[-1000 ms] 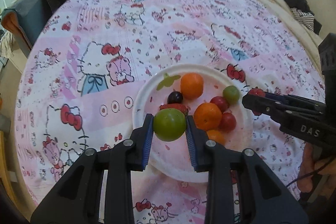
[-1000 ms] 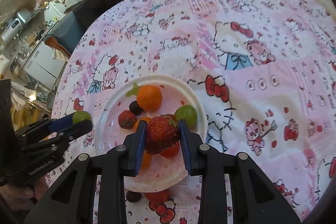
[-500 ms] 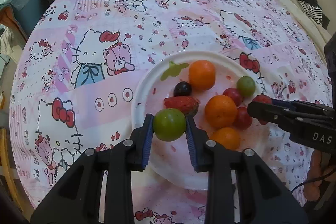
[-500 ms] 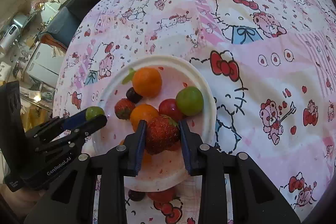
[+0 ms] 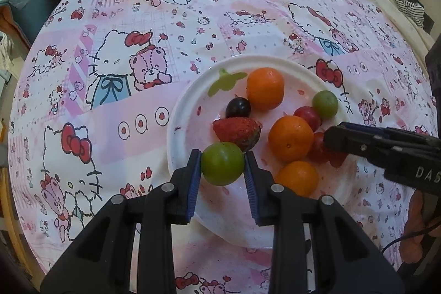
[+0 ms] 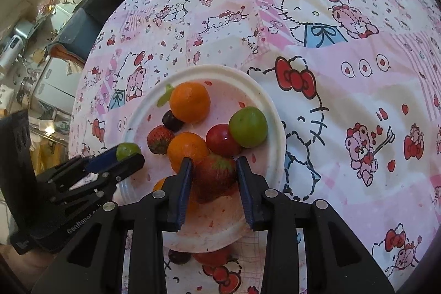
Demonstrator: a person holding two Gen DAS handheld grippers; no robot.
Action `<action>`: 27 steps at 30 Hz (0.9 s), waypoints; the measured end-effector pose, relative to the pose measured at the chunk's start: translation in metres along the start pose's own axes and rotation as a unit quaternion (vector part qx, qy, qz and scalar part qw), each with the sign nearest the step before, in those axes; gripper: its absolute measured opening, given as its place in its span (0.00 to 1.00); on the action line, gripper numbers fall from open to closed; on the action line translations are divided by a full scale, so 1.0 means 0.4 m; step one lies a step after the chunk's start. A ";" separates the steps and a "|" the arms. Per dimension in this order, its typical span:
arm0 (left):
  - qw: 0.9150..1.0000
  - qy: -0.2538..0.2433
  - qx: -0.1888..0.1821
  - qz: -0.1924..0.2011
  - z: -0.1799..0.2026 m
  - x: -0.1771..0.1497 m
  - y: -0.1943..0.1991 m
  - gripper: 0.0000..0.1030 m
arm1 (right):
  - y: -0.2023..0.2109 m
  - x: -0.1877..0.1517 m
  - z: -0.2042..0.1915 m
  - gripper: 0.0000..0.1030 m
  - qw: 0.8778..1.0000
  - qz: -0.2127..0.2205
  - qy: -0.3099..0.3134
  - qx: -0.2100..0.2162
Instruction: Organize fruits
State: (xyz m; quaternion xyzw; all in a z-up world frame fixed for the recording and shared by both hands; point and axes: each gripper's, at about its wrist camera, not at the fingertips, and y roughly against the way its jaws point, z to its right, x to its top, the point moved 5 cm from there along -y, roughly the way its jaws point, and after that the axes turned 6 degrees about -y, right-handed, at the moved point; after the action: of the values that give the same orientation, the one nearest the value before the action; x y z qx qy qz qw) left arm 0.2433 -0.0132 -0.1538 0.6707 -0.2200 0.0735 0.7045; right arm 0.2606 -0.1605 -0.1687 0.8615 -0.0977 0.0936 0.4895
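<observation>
Left claw [image 5: 222, 164] clamps a green plum [image 5: 222, 164] just above the near-left part of the white plate [image 5: 176, 112] — pads tight on both sides. Right claw [image 6: 213, 174] has just been opening; the strawberry [image 6: 214, 175] sits between its pads on the plate, gaps showing either side — no grip. Plate sits on a cartoon-cat cloth [image 5: 110, 51] over the surface, holding mandarins, a second strawberry [image 5: 237, 132], a dark grape [image 5: 238, 107], red fruits and another green plum [image 6: 248, 126].

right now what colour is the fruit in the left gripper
Green: a round green fruit between the left gripper pads, clearest in the left wrist view.
</observation>
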 end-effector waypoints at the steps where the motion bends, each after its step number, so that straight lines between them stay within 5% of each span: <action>1: 1.000 -0.003 0.001 -0.002 0.003 -0.001 -0.001 0.27 | 0.002 0.002 0.001 0.44 1.000 0.000 -0.003 0.001; 2: 1.000 -0.005 0.001 -0.003 0.005 -0.002 -0.001 0.28 | 0.005 0.004 0.001 0.58 1.000 0.003 -0.004 0.002; 4: 1.000 -0.009 0.007 -0.004 0.009 -0.002 0.000 0.50 | 0.012 0.007 0.001 0.75 1.000 0.009 -0.004 0.005; 5: 1.000 -0.011 0.010 0.000 0.011 -0.002 0.004 0.65 | 0.015 0.009 0.001 0.79 1.000 0.013 -0.004 0.002; 8: 1.000 -0.015 0.020 0.008 0.013 0.004 0.014 0.87 | 0.021 0.015 0.003 0.84 1.000 0.013 -0.011 0.004; 11: 0.999 -0.030 0.026 0.007 0.019 0.006 0.016 0.87 | 0.026 0.021 0.004 0.92 1.000 0.016 -0.019 0.004; 27: 0.999 0.003 0.017 0.049 -0.017 0.018 0.086 0.87 | 0.111 0.042 -0.048 0.92 0.998 0.057 0.008 0.014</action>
State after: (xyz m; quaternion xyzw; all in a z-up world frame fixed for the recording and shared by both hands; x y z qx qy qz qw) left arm 0.2372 -0.0048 -0.1194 0.6706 -0.2495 0.1132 0.6894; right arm 0.2638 -0.1674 -0.1181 0.8606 -0.1415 0.1293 0.4718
